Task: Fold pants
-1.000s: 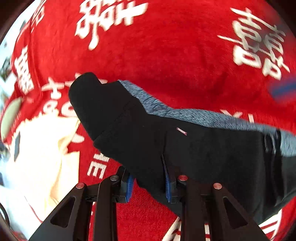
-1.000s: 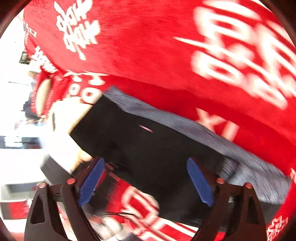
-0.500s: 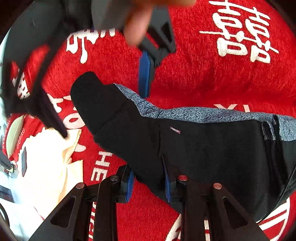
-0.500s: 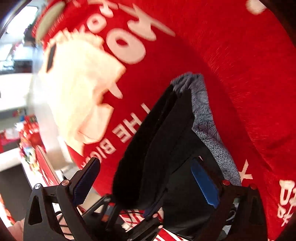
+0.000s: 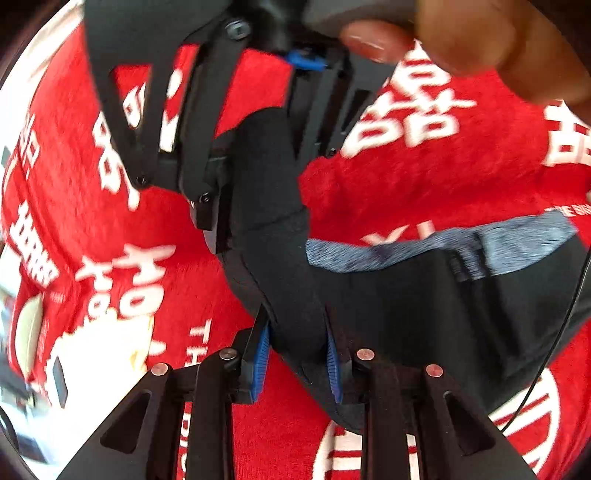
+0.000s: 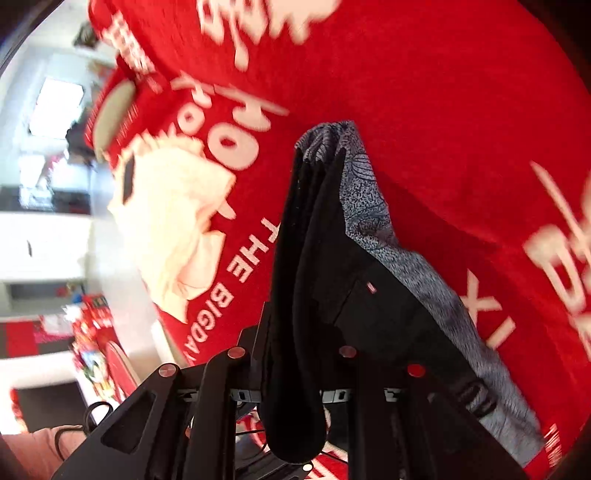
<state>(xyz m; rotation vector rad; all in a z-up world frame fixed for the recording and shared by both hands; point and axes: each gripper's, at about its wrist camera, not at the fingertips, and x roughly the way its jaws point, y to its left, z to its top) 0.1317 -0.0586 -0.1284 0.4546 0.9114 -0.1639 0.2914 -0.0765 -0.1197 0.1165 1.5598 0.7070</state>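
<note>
The black pants (image 5: 388, 295) with a grey speckled waistband (image 5: 424, 247) lie on the red printed cloth (image 5: 443, 177). My left gripper (image 5: 295, 354) is shut on the near edge of the black fabric. My right gripper (image 6: 299, 373) is shut on the pants' end (image 6: 314, 236), which is lifted and hangs bunched between its fingers. In the left wrist view the right gripper (image 5: 255, 192) shows from the front, clamped on the raised black end, with the person's hand (image 5: 443, 33) behind it.
A cream cloth (image 6: 173, 221) lies on the red cloth to the left of the pants. The table's left edge and a room with shelves (image 6: 44, 236) show beyond it. A thin black cable (image 5: 569, 325) runs at the right.
My right gripper has swung round from beside the pants, come down on the pants' end and shut on it, lifting it. My left gripper has kept its hold.
</note>
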